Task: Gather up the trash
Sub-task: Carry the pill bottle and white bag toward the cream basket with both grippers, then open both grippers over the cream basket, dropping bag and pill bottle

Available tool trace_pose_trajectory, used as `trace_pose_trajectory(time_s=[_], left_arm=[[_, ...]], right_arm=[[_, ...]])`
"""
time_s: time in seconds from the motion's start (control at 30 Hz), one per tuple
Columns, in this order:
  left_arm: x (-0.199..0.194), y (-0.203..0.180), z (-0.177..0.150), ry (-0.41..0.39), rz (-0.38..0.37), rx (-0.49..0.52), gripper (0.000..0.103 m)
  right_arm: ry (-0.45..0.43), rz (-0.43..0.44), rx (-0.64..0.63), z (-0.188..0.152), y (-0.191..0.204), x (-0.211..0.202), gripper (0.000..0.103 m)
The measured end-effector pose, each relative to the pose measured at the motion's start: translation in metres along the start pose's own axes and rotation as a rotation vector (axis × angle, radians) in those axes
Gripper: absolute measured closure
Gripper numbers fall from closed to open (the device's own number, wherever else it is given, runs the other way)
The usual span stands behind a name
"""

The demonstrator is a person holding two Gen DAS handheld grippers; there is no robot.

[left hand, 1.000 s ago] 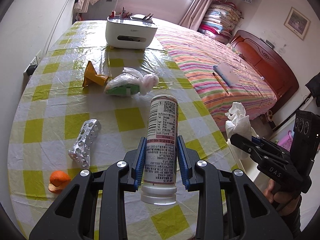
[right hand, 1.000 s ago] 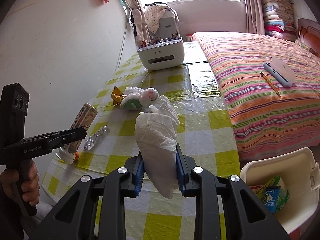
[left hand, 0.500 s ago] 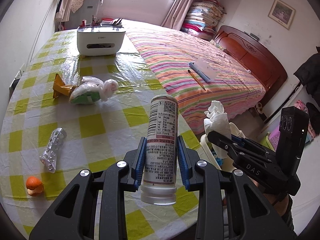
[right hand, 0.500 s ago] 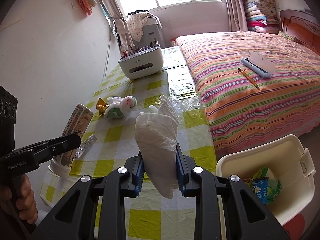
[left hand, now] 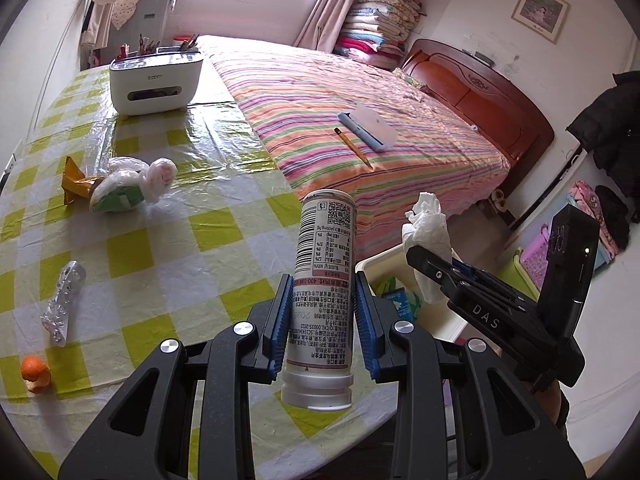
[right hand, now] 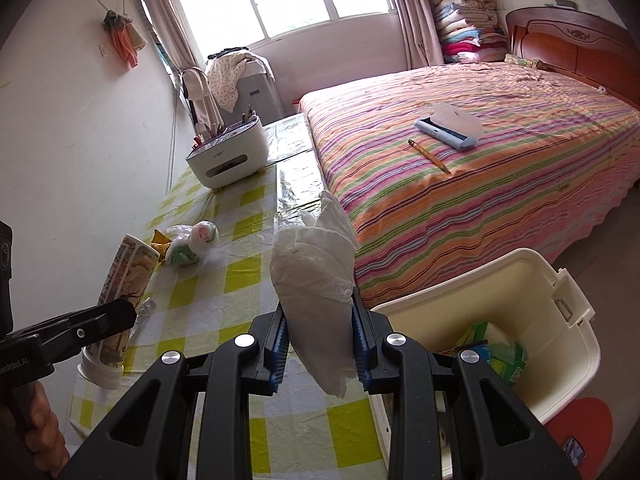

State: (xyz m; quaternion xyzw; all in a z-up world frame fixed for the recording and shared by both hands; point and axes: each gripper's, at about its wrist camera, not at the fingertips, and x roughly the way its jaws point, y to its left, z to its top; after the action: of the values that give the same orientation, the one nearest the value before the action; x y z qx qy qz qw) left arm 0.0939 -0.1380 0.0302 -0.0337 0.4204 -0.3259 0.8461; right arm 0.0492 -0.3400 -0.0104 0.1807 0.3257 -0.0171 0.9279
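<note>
Left wrist view: the left tongs [left hand: 323,320] pinch a tall drink can [left hand: 323,280] around its lower body, cap end toward the camera, blue pads flat on both sides. It is held above the near edge of the checked table [left hand: 160,240]. The can looks light and probably empty; its thin wall would dent under a hard squeeze and its smooth label could slip, so the mid-body hold seems sensible.

On the other side, the right tongs [right hand: 318,340] are closed on a crumpled white tissue [right hand: 316,280], soft and almost weightless, easy to grab anywhere. Just beside it, low to the right, stands the cream bin [right hand: 560,280], open, with a few green packets inside.

Farther out on the table lie a tied plastic bag [left hand: 128,184], a gold wrapper [left hand: 72,180], a foil strip [left hand: 64,300] and an orange peel [left hand: 35,372], all apart from each other and not yet collected.
</note>
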Motion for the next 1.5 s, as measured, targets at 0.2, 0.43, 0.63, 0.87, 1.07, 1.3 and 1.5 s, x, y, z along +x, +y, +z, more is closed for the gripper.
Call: trace_pose_trajectory(time_s=[0.2,0.43,0.63,0.87,1.07,1.3,1.5], left_arm=[[0.006,-0.018,0.001,0.000,-0.032,0.008,0.074],[0.018,-0.041,0.004,0.007,-0.072,0.015,0.074],[0.030,-0.058,0.007,0.005,-0.101,0.007,0.074],[0.045,-0.076,0.012,0.011,-0.125,0.001,0.074],[0.056,-0.084,0.014,0.020,-0.147,-0.006,0.074],[0.068,-0.087,0.014,0.037,-0.149,-0.018,0.074],[0.080,-0.089,0.013,0.063,-0.152,-0.013,0.074]], right_arm=[[-0.031,-0.048,0.060,0.002,-0.022,-0.007,0.076],[-0.039,-0.109,0.111,0.002,-0.044,-0.009,0.076],[-0.054,-0.148,0.137,0.002,-0.058,-0.013,0.076],[-0.070,-0.184,0.162,0.001,-0.073,-0.016,0.074],[-0.084,-0.213,0.164,0.001,-0.078,-0.019,0.074],[-0.094,-0.229,0.198,0.001,-0.085,-0.022,0.046],[-0.180,-0.251,0.251,0.002,-0.094,-0.037,0.045]])
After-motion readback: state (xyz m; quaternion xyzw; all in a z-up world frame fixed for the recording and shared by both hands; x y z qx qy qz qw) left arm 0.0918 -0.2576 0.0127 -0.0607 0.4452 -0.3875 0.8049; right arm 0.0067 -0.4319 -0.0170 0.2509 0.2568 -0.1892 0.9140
